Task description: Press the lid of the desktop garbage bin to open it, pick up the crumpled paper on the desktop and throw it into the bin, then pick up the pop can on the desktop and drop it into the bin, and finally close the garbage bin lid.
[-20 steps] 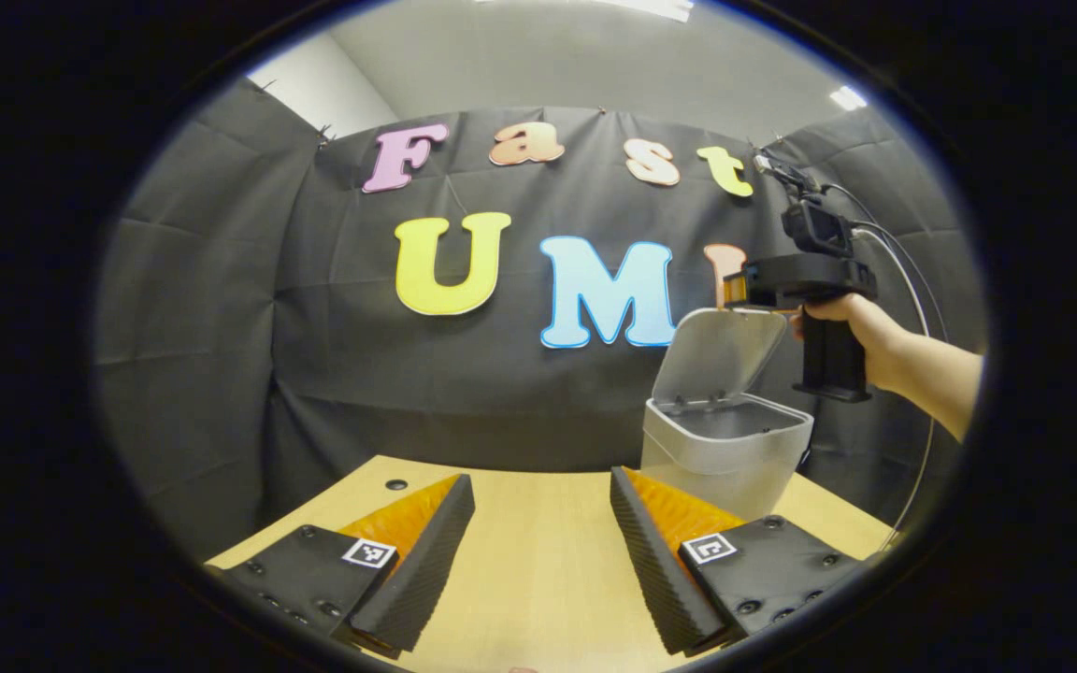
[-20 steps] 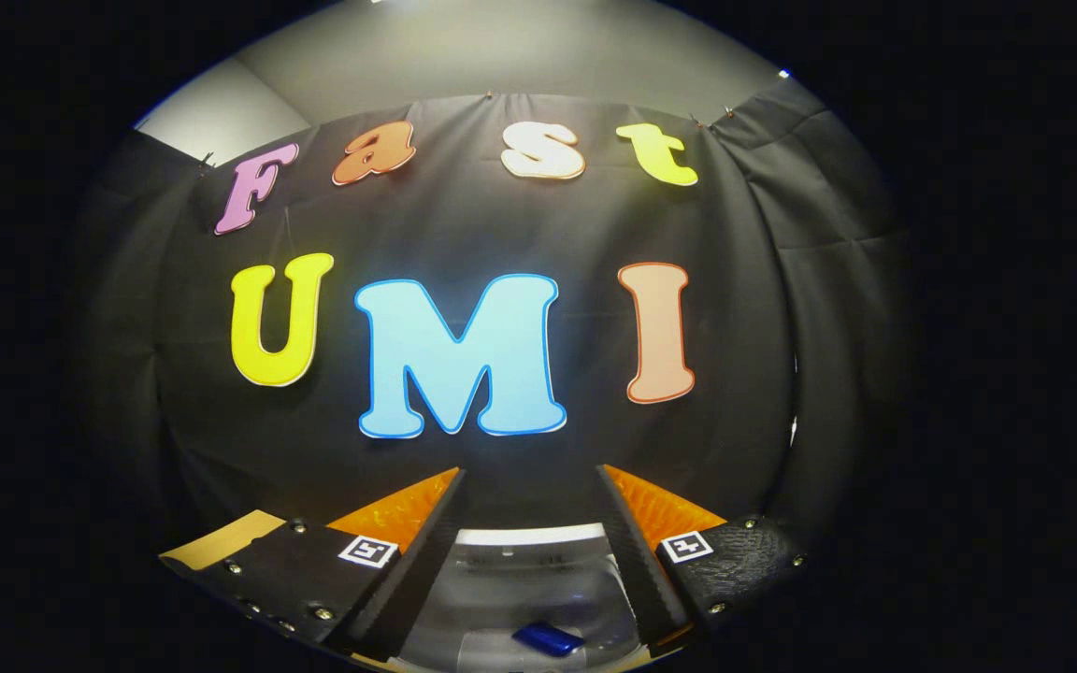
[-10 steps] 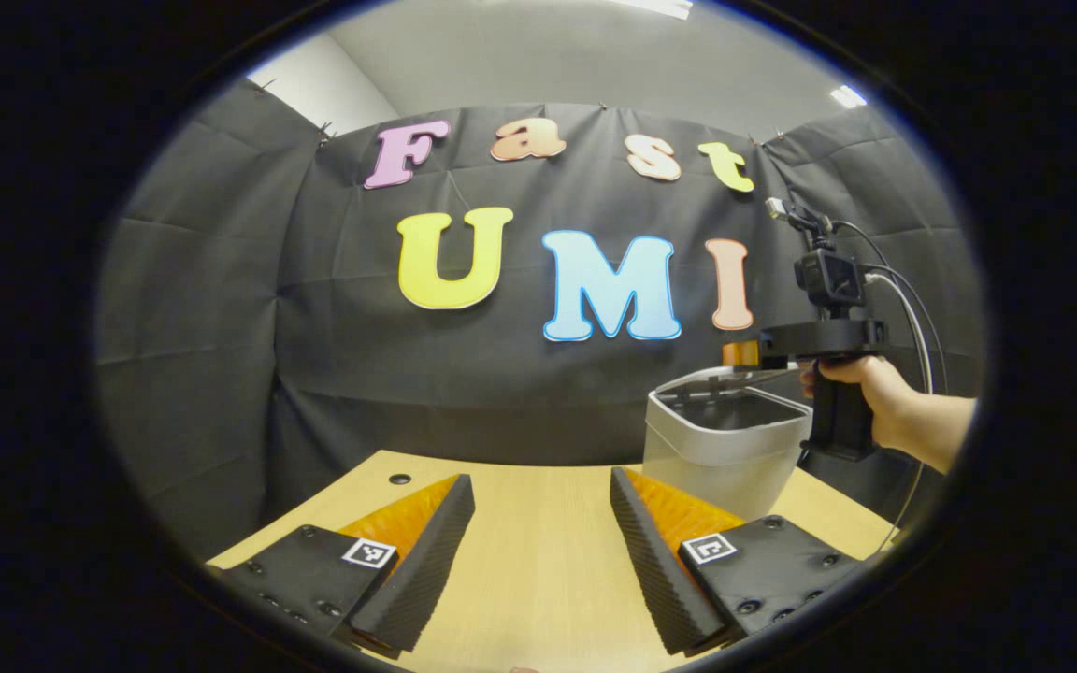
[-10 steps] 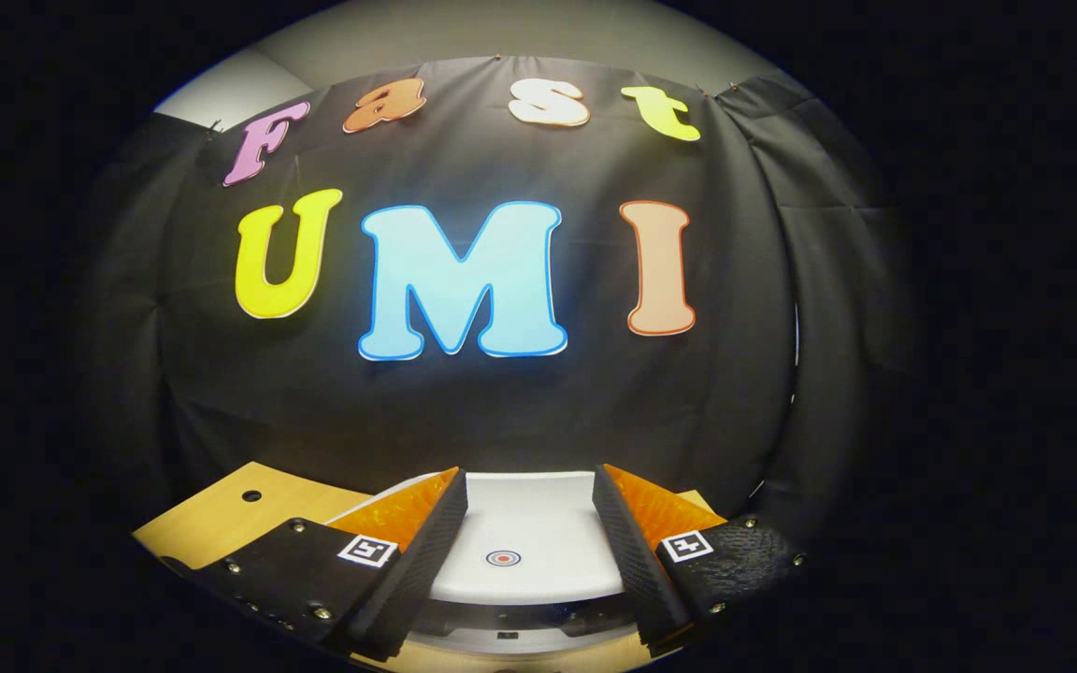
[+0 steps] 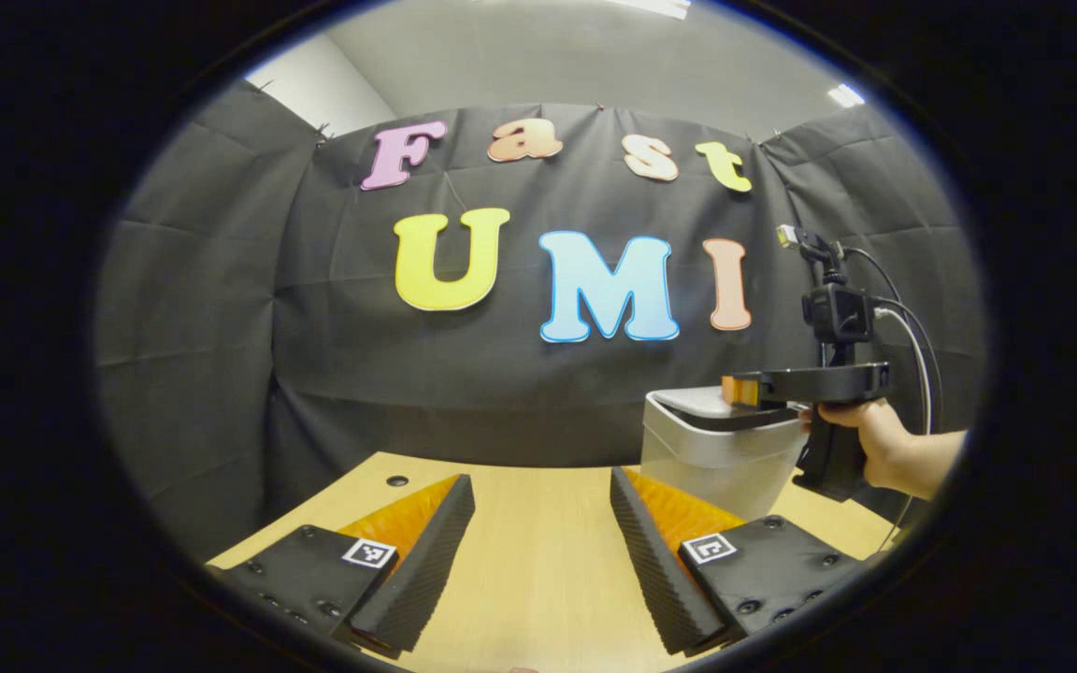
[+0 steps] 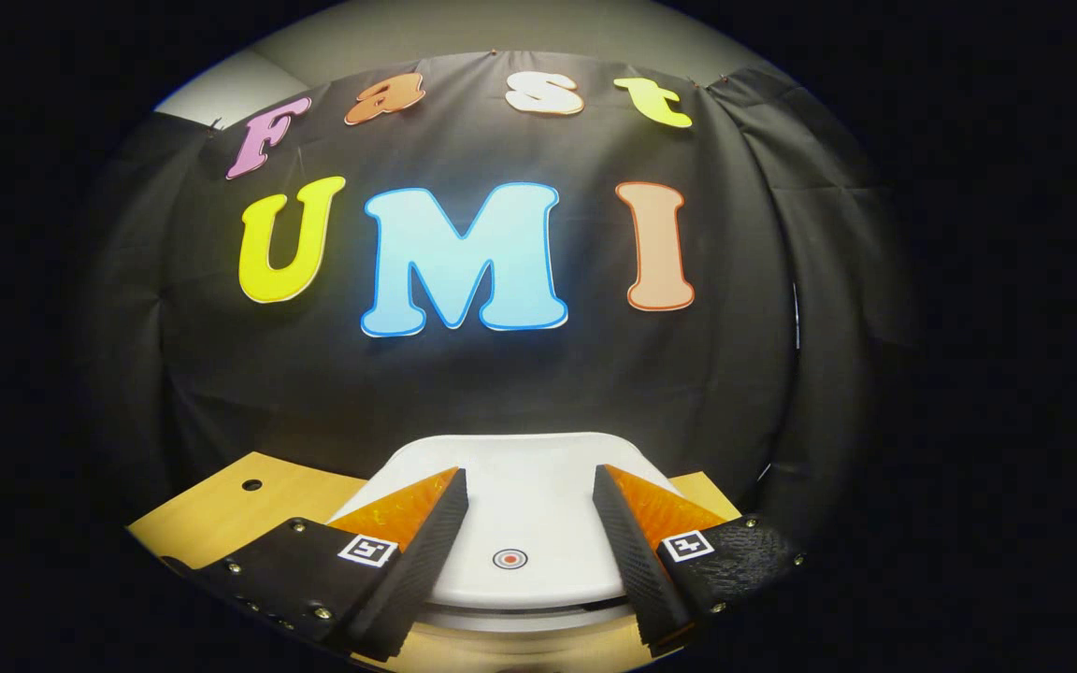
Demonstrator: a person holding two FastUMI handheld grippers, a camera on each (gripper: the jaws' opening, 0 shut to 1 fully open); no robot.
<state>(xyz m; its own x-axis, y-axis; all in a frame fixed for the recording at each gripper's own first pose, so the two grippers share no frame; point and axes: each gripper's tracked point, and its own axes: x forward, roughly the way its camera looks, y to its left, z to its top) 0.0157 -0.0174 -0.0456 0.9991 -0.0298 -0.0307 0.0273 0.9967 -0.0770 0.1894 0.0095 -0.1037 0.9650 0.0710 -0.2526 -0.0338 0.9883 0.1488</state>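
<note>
The white desktop bin [image 5: 721,458] stands at the right of the wooden table [image 5: 520,561], its lid [image 5: 697,404] lying down flat. My right gripper [image 5: 737,389], held by a hand [image 5: 880,449], rests on top of that lid. In the right gripper view the white lid [image 6: 524,458] with a small red ring mark [image 6: 509,559] lies right under my right gripper [image 6: 527,472], which is open, one finger on each side of the mark. My left gripper [image 5: 538,481] hangs open over bare table to the left of the bin, with nothing between its fingers.
The black cloth wall hangs close behind the table and the bin. A small round hole [image 5: 397,481] sits in the tabletop near its far edge, seen too as a hole [image 6: 251,485] left of the bin. A cable [image 5: 912,327] loops behind the right gripper.
The bin lid, upright a second ago, has swung down flat under the descending right gripper. The blue thing seen inside the bin is now covered. The left gripper has stayed put.
</note>
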